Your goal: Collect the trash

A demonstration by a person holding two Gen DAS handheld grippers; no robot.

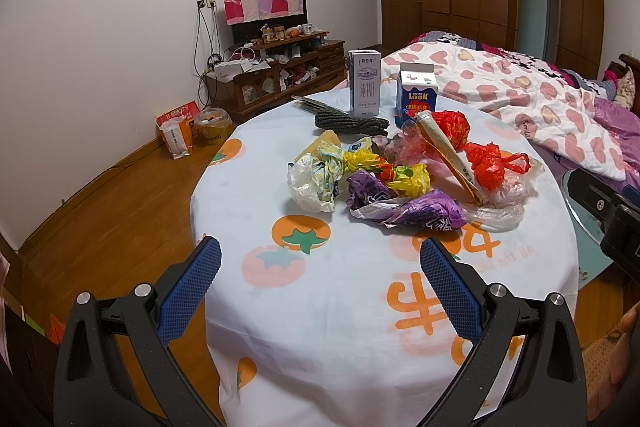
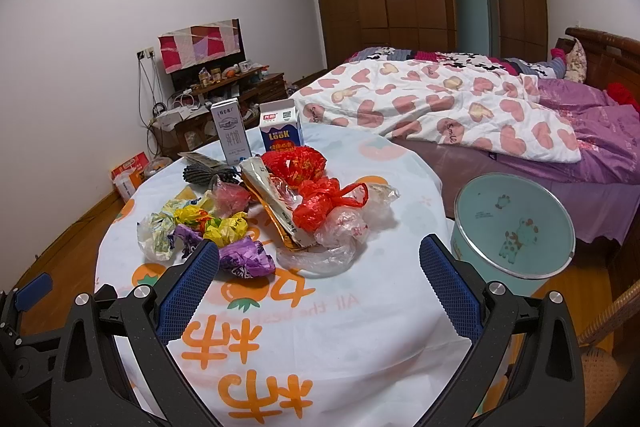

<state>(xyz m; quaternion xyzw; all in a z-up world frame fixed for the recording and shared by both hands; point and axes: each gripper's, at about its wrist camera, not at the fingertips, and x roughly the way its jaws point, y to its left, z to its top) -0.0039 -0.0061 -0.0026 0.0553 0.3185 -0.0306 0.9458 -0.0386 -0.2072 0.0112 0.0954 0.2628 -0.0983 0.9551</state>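
A pile of crumpled trash lies mid-table: purple wrappers (image 1: 408,213) (image 2: 246,259), yellow wrappers (image 1: 404,175) (image 2: 226,227), red plastic bags (image 1: 492,163) (image 2: 320,203), clear bags (image 2: 344,227) and a long foil packet (image 1: 448,155) (image 2: 272,211). Two cartons stand behind it: a tall white milk carton (image 1: 363,83) (image 2: 232,131) and a blue one (image 1: 417,93) (image 2: 281,131). My left gripper (image 1: 320,259) is open and empty, above the table's near part. My right gripper (image 2: 318,259) is open and empty, just short of the pile.
The round table wears a white cloth (image 1: 320,307) (image 2: 360,307) with orange prints. A teal round bin (image 2: 514,227) stands to the table's right. A bed (image 2: 480,115) lies behind. A TV cabinet (image 1: 280,67) and boxes on the floor (image 1: 180,131) are at the left wall.
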